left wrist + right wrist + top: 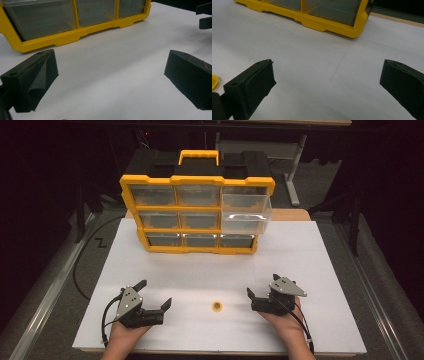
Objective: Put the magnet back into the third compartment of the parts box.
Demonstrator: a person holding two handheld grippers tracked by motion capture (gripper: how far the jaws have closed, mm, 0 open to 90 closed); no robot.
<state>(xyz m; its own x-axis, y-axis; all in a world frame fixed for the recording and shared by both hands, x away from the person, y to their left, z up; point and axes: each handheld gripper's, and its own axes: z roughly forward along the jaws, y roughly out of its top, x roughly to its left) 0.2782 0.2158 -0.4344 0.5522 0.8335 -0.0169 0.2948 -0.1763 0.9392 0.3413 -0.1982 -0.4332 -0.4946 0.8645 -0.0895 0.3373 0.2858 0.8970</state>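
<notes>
Jaws wide — yellow ring (214,81) edge-cropped

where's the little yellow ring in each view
High view: the yellow ring lies on the white table between the two grippers, nearer the right one.
Left gripper view: not in it.
Right gripper view: a sliver at the left edge.
Shared landmark: the yellow drawer cabinet.

The small yellow ring (217,306) is too small to identify, and the right gripper view's left edge cuts it off. The drawers' contents in the yellow organizer (197,181) cannot be made out.
</notes>
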